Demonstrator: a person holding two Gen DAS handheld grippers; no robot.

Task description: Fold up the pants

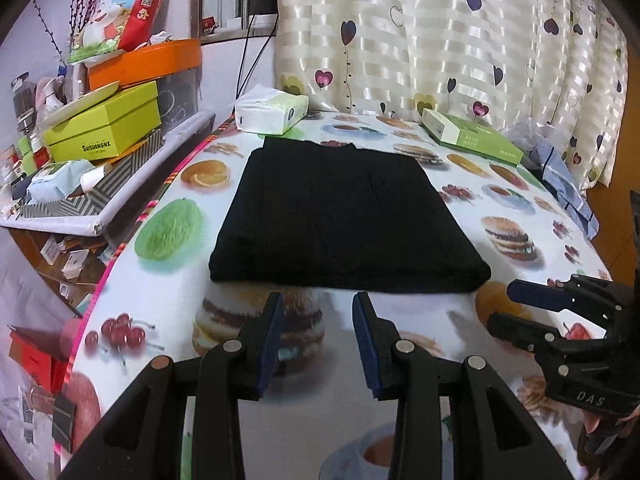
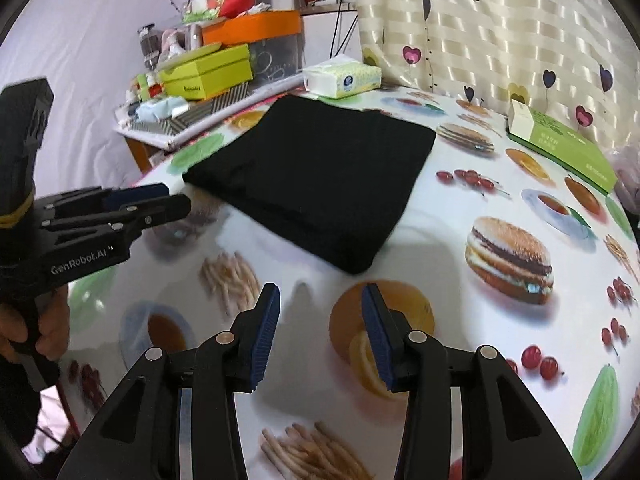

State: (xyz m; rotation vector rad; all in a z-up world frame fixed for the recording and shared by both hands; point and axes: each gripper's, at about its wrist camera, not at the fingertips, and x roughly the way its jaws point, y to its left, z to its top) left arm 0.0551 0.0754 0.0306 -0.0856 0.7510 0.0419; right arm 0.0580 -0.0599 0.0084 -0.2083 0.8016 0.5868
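The black pants lie folded into a flat rectangle on the food-print table; they also show in the right wrist view. My left gripper is open and empty, just short of the pants' near edge, above the table. My right gripper is open and empty, near the pants' near right corner. The right gripper shows at the right of the left wrist view. The left gripper shows at the left of the right wrist view.
A tissue pack and a green box sit at the table's far edge. A blue checked cloth lies at the far right. A cluttered shelf with a lime box stands left. A heart-print curtain hangs behind.
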